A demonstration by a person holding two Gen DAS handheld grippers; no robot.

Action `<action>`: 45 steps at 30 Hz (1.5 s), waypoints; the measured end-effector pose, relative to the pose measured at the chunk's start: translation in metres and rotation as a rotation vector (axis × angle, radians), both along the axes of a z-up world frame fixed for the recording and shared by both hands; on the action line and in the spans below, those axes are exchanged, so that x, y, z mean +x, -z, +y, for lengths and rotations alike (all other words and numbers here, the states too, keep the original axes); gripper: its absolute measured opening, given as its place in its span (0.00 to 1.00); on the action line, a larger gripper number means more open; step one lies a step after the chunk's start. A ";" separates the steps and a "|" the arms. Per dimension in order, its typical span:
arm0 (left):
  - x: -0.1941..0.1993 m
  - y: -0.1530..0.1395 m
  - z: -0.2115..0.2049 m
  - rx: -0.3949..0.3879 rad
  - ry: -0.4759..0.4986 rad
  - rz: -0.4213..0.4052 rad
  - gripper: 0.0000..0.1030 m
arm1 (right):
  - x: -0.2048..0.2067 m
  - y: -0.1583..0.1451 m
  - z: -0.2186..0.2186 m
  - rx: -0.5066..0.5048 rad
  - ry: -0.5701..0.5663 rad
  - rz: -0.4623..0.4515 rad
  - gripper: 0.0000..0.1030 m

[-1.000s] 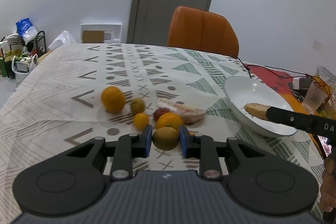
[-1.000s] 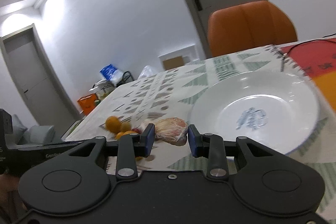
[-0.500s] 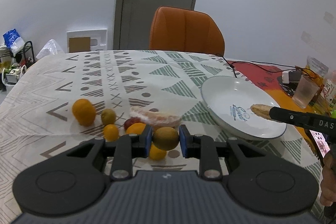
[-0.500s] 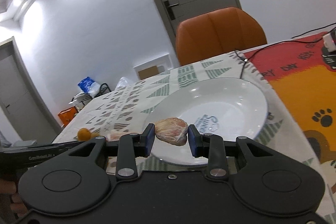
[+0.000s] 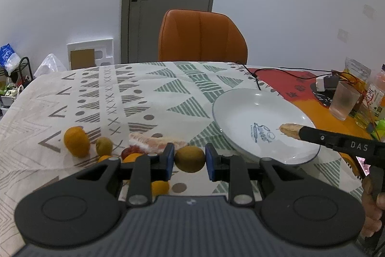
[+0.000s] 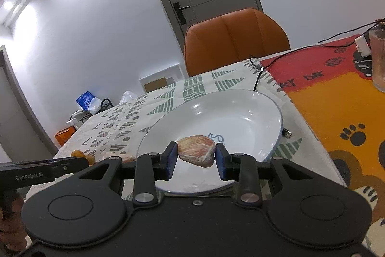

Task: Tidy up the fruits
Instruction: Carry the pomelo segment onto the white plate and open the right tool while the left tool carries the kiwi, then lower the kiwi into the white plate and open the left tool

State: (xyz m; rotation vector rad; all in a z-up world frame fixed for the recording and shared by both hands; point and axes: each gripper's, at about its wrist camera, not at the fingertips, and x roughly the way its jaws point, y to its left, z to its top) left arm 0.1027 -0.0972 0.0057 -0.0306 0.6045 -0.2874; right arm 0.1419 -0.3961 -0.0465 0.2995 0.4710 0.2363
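My left gripper (image 5: pixel 189 161) is shut on a brown-green kiwi (image 5: pixel 189 159), held above the patterned tablecloth left of the white plate (image 5: pixel 240 112). My right gripper (image 6: pixel 196 158) is shut on a peeled grapefruit piece (image 6: pixel 196 153) and holds it over the plate (image 6: pixel 252 112); that piece (image 5: pixel 290 129) also shows in the left wrist view over the plate's middle. On the cloth lie an orange (image 5: pixel 76 141), a second kiwi (image 5: pixel 104 145), a larger peeled grapefruit piece (image 5: pixel 154 142) and small oranges (image 5: pixel 160 187).
An orange chair (image 5: pixel 202 36) stands at the table's far side. A black cable (image 5: pixel 255 81) runs by the plate's far rim. A glass (image 5: pixel 343 100), bottles and a charger sit on the red and orange mat at the right.
Both grippers have moved right. The grapefruit piece now hangs over the plate's middle, and the kiwi is nearer the plate, lifted away from the fruit pile.
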 end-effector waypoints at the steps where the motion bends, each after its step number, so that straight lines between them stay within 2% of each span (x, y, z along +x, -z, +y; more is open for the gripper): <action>1: 0.001 0.000 -0.002 0.001 0.003 -0.001 0.25 | 0.000 0.000 0.001 -0.004 0.002 -0.003 0.31; 4: 0.003 -0.001 -0.009 0.004 0.018 -0.006 0.25 | 0.001 0.000 -0.001 -0.018 0.022 -0.009 0.32; 6: 0.005 -0.002 -0.013 0.004 0.028 -0.009 0.25 | 0.001 0.000 -0.003 -0.033 0.058 -0.009 0.38; 8: 0.007 -0.003 -0.019 0.005 0.039 -0.013 0.25 | -0.001 -0.002 -0.006 -0.042 0.066 -0.014 0.40; 12: 0.012 -0.004 -0.033 0.009 0.069 -0.021 0.25 | -0.010 -0.005 -0.011 -0.049 0.069 -0.033 0.55; 30: 0.025 -0.006 -0.086 0.004 0.179 -0.036 0.25 | -0.030 -0.003 -0.027 -0.045 0.104 -0.019 0.60; 32: 0.024 -0.009 -0.089 0.011 0.190 -0.051 0.25 | -0.031 -0.002 -0.027 -0.043 0.102 -0.019 0.63; 35: 0.020 -0.017 -0.092 0.034 0.180 -0.094 0.29 | -0.030 -0.002 -0.026 -0.042 0.100 -0.019 0.68; 38: 0.021 -0.020 -0.084 0.018 0.159 -0.088 0.33 | -0.029 0.000 -0.024 -0.033 0.096 -0.020 0.69; 40: 0.021 -0.020 -0.077 0.023 0.136 -0.083 0.44 | -0.027 0.001 -0.023 -0.025 0.097 -0.022 0.74; 45: 0.016 -0.023 -0.056 0.033 0.084 -0.105 0.67 | -0.028 0.000 -0.015 -0.005 0.089 -0.046 0.97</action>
